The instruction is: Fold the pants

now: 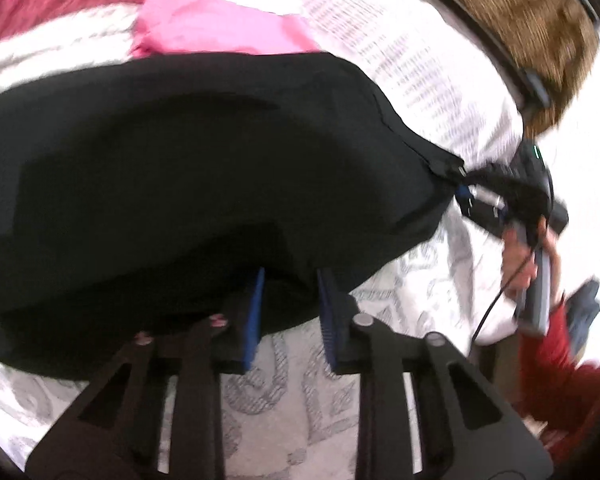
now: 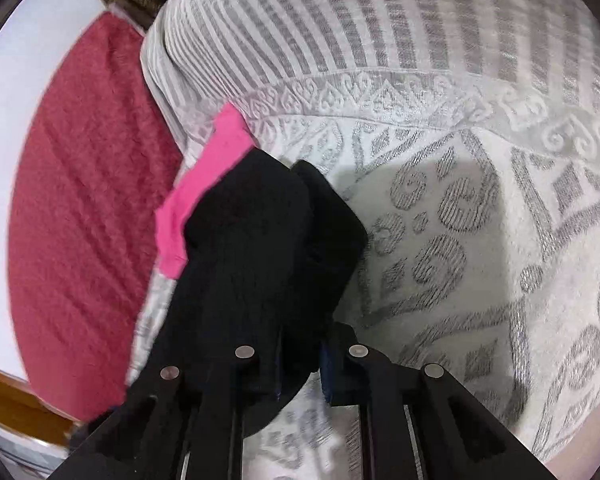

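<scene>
The bed's patterned white cover (image 2: 480,208) lies bare across the right of the right wrist view, while its left edge drops to a red rug (image 2: 80,220) and a pink cloth (image 1: 216,24) crowds the upper middle of the left view. The black pants (image 1: 172,160) sprawl dark and rumpled across the bed. The left hand-held gripper (image 1: 290,292) pinches their near hem at bottom centre, and the right hand-held gripper (image 2: 300,364) is clamped narrow on a bunched corner.
</scene>
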